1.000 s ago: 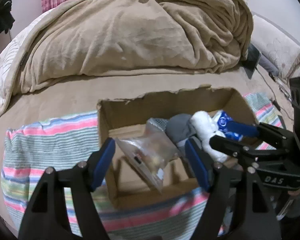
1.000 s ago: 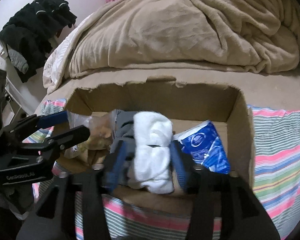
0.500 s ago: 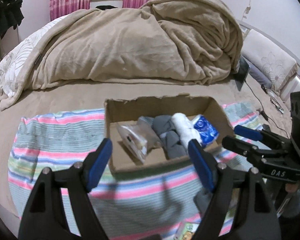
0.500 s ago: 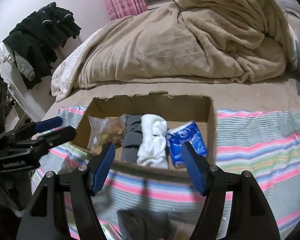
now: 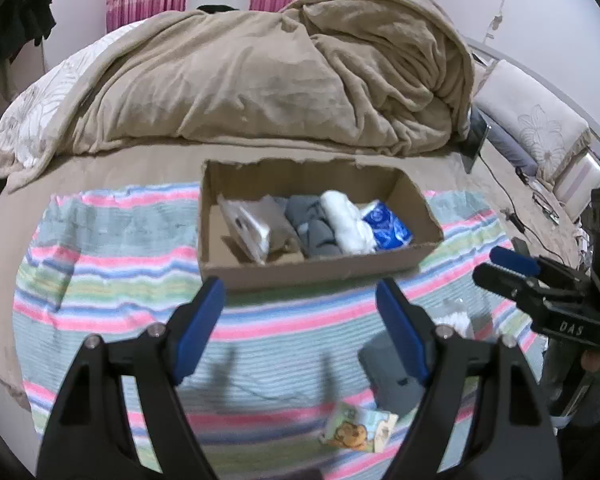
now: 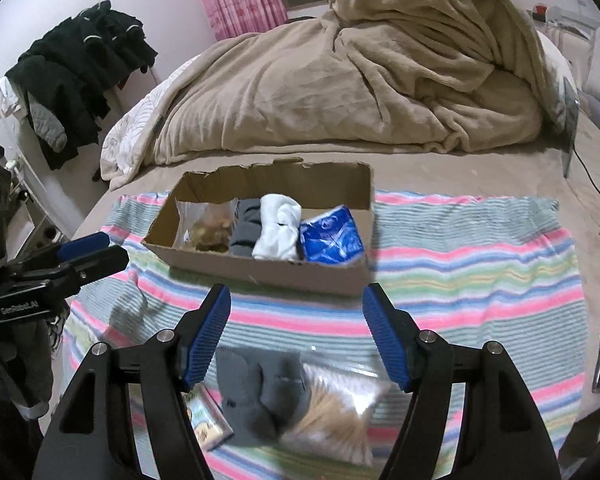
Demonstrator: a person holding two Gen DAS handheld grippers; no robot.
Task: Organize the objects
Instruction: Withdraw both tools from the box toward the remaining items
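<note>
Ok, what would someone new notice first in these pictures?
Probably the cardboard box in the middle of the striped blanket, with a white roll and a blue packet side by side in it. Behind it a beige duvet is heaped on the bed. Both grippers, left and right, are open and empty.

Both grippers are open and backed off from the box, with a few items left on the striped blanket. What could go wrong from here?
The grey sock overlaps the clear bag of sticks, so the open right gripper may pinch both or drag the bag. The small picture packet lies flat on the soft striped blanket, so fingers may snag fabric. The cardboard box has free space only at its left end.
</note>
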